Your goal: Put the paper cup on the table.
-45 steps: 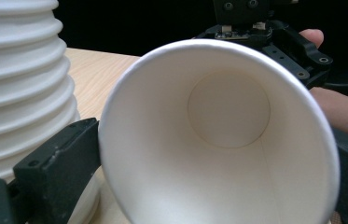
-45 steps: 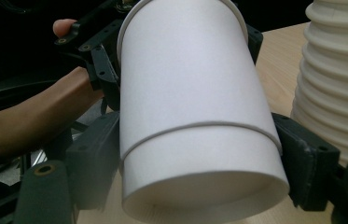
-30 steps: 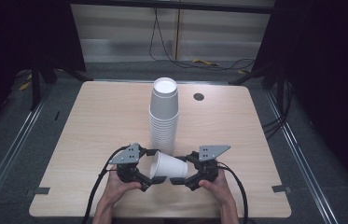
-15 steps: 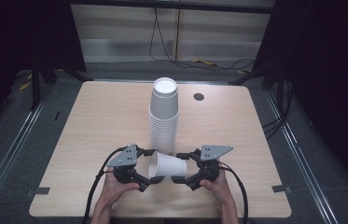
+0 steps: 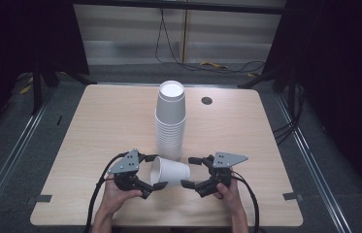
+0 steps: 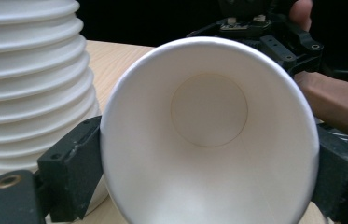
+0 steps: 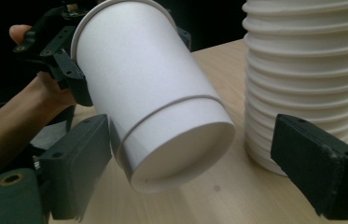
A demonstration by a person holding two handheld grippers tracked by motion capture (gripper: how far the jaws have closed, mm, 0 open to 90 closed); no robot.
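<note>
High view: fixed overhead, facing forward and down across the whole bench point(image 5: 96, 126). Left gripper view: rides the left claw point(image 6: 209, 154), looks close into the paper cup point(image 6: 209, 130) mouth. Right gripper view: rides the right claw point(image 7: 209, 172), close on the cup base. Shared: cup, cup stack point(image 7: 302, 70) beside each claw.

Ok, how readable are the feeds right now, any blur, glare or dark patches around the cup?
High view: table evenly lit, surroundings nearly black, cup small but sharp. Left gripper view: cup interior bright without blown glare, stack of cups at the frame edge slightly soft. Right gripper view: cup wall and base crisp, near black claw pads a little soft, background dark.
</note>
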